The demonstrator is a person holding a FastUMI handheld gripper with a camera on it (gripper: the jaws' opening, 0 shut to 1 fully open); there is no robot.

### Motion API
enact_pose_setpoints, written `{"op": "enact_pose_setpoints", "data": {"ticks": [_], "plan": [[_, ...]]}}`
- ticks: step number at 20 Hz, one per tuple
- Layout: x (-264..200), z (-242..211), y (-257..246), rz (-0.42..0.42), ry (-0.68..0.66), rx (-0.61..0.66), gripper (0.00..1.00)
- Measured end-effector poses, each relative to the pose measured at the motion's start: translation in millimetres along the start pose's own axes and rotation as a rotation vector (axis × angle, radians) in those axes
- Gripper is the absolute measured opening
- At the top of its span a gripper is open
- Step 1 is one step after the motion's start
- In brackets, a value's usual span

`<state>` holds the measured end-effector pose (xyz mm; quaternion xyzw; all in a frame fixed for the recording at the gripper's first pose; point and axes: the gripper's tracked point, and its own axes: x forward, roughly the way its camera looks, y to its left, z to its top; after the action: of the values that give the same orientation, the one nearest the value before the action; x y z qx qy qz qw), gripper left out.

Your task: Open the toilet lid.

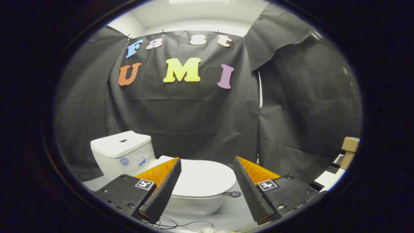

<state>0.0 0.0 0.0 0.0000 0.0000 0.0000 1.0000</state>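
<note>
- Tongs first: the gripper [207,181] is released, its two ribbed black fingers [163,191] spread wide and pressing on nothing.
- Between and just beyond the fingers sits the white toilet lid [203,178], lying flat and closed on the bowl [194,205], so the task looks not yet begun.
- A small dark tab [233,194] sticks out from the lid's rim, near the right finger; that seems the likeliest place to take hold.
- To do this step well, I would bring the fingers down level with the rim, set one finger over and one under the tab or lid edge, close firmly, then lift in an arc towards the cistern [123,152], following the hinge instead of pulling straight up.
- A glancing grip on the smooth lid could slip.
- Around it: the cistern stands behind the bowl to the left, a cardboard box [350,144] sits well apart to the right, and thin cables [181,224] trail on the floor below the fingers.
- Nothing appears to stand in the lid's path.
</note>
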Motion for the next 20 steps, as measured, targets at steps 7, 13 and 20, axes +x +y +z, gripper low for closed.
{"op": "enact_pose_setpoints", "data": {"ticks": [7, 13, 20], "plan": [[-4.6, 10.7, 9.7, 0.019, -0.023, 0.002, 1.0], [-7.8, 12.4, 12.5, 0.028, -0.021, 0.006, 1.0], [-7.2, 12.9, 5.4, 0.018, -0.016, 0.025, 1.0]]}}
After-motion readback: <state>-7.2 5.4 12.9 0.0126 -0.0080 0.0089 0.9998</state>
